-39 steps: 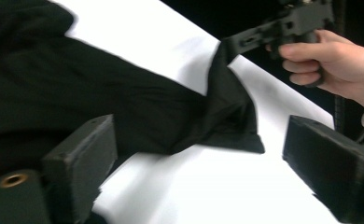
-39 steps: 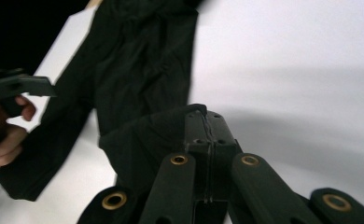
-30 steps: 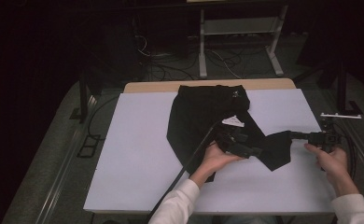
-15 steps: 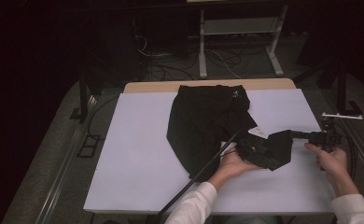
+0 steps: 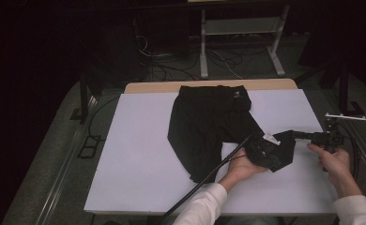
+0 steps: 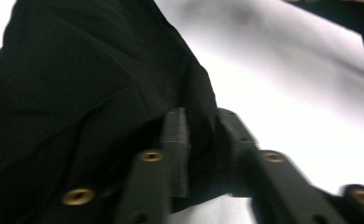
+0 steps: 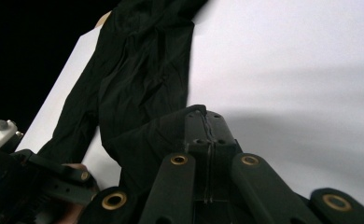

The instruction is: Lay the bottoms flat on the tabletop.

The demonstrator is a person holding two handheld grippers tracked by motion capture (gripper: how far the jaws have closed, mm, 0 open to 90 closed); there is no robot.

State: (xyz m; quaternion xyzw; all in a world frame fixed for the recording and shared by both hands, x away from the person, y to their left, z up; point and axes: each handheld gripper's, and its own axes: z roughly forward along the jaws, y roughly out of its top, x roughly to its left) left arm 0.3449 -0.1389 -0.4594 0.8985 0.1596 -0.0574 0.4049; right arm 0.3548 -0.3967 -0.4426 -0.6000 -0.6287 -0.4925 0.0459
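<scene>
Both tongs — left (image 6: 201, 135), right (image 7: 203, 123) — pinch the black garment (image 5: 209, 126), left's jaws just closing.

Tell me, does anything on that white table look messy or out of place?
The black garment lies crumpled and askew on the white table, one end dragged out toward the right. Both the left hand-held gripper and right hand-held gripper pinch that end.

**A:** what's the left gripper view showing?

**B:** left gripper (image 6: 202, 140) has just been closing its jaws, and a fold of the black garment (image 6: 77, 93) sits pinched between them. White desk (image 6: 301, 107) stretches off past the cloth toward its far edge.
</scene>
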